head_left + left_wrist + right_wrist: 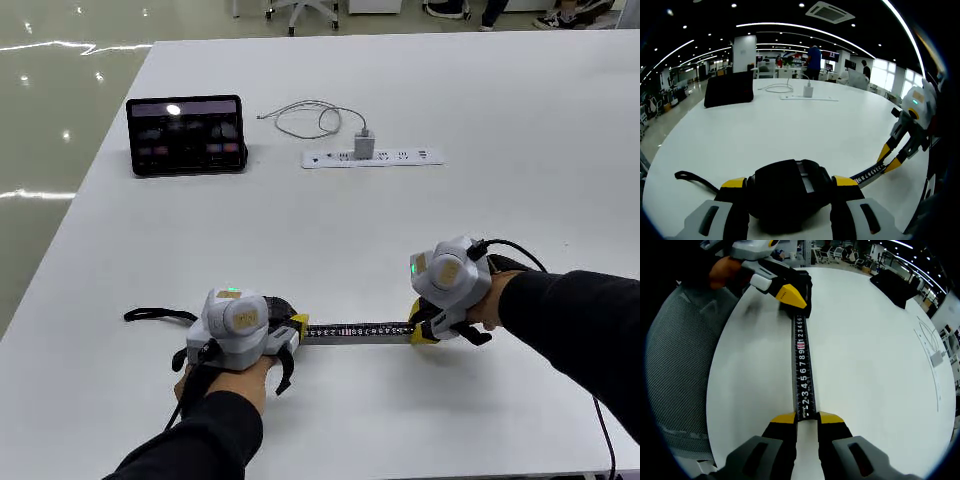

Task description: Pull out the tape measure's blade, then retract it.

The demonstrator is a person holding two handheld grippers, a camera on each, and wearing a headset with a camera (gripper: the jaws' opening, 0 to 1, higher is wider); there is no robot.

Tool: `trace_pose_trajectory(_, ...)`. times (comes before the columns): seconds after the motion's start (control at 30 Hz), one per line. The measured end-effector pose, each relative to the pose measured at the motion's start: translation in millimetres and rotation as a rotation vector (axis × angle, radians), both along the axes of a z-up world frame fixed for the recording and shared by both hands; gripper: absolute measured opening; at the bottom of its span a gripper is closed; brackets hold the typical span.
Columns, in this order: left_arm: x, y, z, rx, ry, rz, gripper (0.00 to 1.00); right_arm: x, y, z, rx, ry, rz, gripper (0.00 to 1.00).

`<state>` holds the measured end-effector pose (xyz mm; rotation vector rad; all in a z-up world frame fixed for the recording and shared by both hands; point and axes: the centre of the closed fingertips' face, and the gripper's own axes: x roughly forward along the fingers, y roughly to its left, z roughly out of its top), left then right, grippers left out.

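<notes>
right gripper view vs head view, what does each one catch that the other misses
Right gripper view: readable numerals on the blade, a close look at the right gripper shut on the blade's end, and a mesh chair back. Head view: the black strap lying left of the case. Shared: the extended blade, the left gripper at the case, the tablet and the power strip.

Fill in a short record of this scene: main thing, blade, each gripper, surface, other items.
Main thing: black tape measure
Blade: pulled out, numbers facing up
Left gripper: shut on the tape measure's case
Right gripper: shut on the blade's end
Surface: white table
Other items: tablet, power strip with charger and cable
</notes>
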<state>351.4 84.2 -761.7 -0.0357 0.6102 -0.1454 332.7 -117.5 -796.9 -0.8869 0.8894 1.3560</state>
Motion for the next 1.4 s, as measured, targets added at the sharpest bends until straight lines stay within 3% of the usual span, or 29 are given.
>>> trace_pose_trajectory(0.27,-0.1,0.1,-0.1,-0.003,0.004,-0.002,0.62,-2.6,22.1,0.8,0.027,-0.005,0.021,0.11)
trace_pose_trajectory(0.47,0.1,0.2,-0.1,-0.003,0.004,-0.003,0.62,-2.9,24.2,1.2,0.026,-0.003,0.021,0.11)
trace_pose_trajectory(0.6,0.2,0.2,-0.1,-0.003,0.004,-0.002,0.62,-2.8,25.6,0.8,0.029,0.005,-0.018,0.11)
trace_pose_trajectory(1.4,0.6,0.1,-0.3,-0.007,0.006,0.0,0.62,-3.0,44.5,1.2,0.063,-0.01,0.013,0.11)
